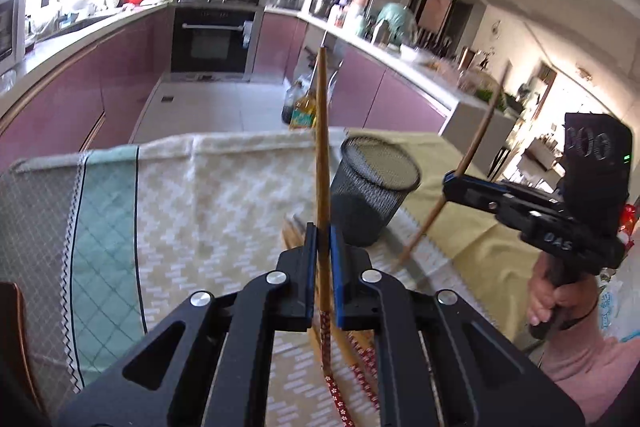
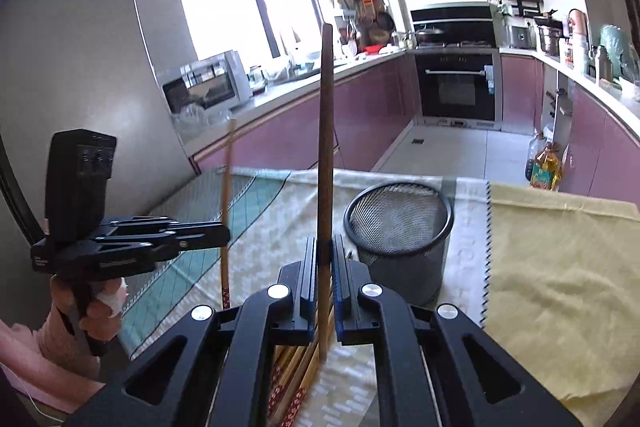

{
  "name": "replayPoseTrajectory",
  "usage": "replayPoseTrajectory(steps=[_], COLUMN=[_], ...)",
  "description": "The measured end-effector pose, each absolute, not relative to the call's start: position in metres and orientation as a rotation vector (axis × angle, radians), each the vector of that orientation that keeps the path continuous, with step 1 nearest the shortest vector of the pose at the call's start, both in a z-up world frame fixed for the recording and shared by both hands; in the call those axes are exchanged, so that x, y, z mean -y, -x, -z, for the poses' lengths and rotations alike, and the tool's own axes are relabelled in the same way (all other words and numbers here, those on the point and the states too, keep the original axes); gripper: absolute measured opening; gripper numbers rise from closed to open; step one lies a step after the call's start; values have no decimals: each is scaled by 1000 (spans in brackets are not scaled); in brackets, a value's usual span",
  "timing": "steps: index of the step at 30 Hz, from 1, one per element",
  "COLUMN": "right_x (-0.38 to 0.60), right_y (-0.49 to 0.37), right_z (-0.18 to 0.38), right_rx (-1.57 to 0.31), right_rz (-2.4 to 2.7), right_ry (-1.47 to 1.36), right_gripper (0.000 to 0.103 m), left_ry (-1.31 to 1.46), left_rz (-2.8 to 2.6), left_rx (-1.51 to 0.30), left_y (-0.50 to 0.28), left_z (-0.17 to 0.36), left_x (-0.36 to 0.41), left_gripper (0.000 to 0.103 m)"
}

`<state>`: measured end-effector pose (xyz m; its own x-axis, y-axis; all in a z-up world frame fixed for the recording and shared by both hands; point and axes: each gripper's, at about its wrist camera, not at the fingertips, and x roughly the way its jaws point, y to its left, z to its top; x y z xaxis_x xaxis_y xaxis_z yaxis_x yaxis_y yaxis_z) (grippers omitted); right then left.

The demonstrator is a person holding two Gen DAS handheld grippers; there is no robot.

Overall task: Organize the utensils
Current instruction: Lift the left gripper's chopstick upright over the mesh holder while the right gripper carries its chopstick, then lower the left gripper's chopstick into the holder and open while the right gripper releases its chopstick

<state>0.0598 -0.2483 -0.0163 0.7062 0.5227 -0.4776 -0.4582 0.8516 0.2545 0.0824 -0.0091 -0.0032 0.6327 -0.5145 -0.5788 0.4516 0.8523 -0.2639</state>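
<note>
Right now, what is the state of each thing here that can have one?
Left gripper: shut on a chopstick, lifted, near upright.
Right gripper: shut on a chopstick, lifted, upright.
Mesh cup: upright, looks empty.
Spare chopsticks: lying on the cloth.
Oven: door closed.

A table point(image 2: 560, 267) carried everything, draped in cloths: a cream zigzag-patterned cloth point(image 1: 224, 195) ran across the middle of the frame, a yellow cloth point(image 2: 560, 291) covered the right side, and a teal checked panel point(image 1: 104, 227) lay at the left. A black mesh cup point(image 2: 400, 239) stood upright just right of centre. Loose chopsticks point(image 2: 292, 375) lay bunched on the cream cloth at bottom centre.
</note>
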Motion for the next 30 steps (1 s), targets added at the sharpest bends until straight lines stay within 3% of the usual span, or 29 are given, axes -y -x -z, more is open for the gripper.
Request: replayPoseTrajectory(steps=[17, 23, 30], right_x=[286, 287, 279], right_y=[-92, -109, -136], right_z=[-52, -47, -10], right_rx=[-405, -416, -584], right_rz=[-500, -479, -488], right_ry=[-116, -109, -101], right_gripper=[6, 6, 6], left_ry=[181, 120, 50], left_rz=[626, 605, 623], left_rx=[-493, -514, -662], left_y=[-120, -139, -162], left_z=[-83, -79, -31], left_x=[44, 73, 99], left_gripper=[7, 7, 7])
